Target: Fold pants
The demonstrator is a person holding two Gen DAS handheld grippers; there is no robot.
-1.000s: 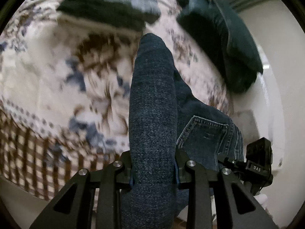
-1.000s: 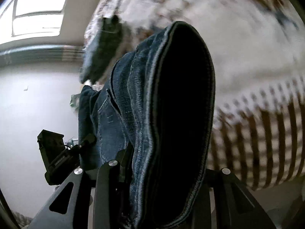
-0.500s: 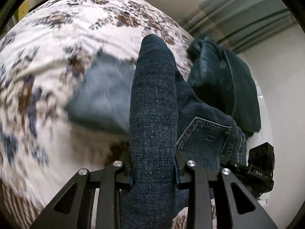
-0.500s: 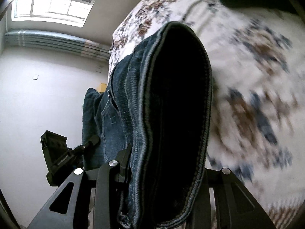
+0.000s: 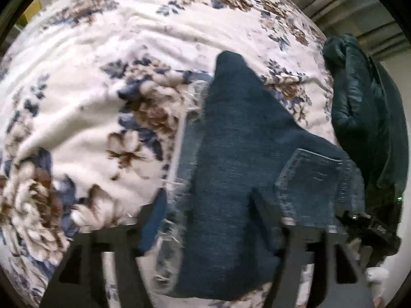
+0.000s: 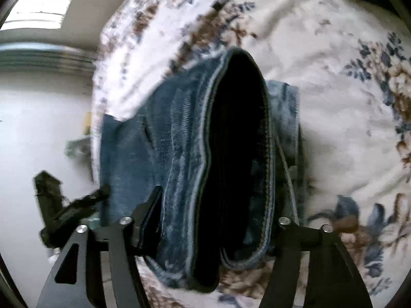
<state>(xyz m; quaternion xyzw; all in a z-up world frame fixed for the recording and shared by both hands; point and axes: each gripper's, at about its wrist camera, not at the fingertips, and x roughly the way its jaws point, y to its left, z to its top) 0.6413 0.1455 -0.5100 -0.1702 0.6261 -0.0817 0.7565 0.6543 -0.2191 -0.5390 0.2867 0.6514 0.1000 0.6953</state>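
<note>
The dark blue pants (image 5: 239, 141), folded into a thick bundle, rest on the floral bedspread (image 5: 90, 102) partly over a lighter, frayed folded pair of jeans (image 5: 190, 141). My left gripper (image 5: 208, 200) straddles one end of the bundle. Its jaws are opening and stand apart from the cloth lying between them. In the right wrist view the waistband end of the pants (image 6: 179, 141) lies between the fingers of my right gripper (image 6: 223, 195). Those jaws are opening too, and the pads do not press on the denim. The lighter jeans (image 6: 287, 102) show beneath at the right.
A heap of dark teal clothing (image 5: 364, 115) lies on the bed's right side. The bedspread (image 6: 334, 102) stretches wide around the pants. A pale wall and a window (image 6: 38, 5) lie beyond the bed's edge. The body of the other gripper (image 6: 59, 213) shows at the left.
Both grippers carried the pants across the bed and set them down over the lighter folded jeans. Both pairs of jaws, earlier clamped on the denim, have spread wide.
</note>
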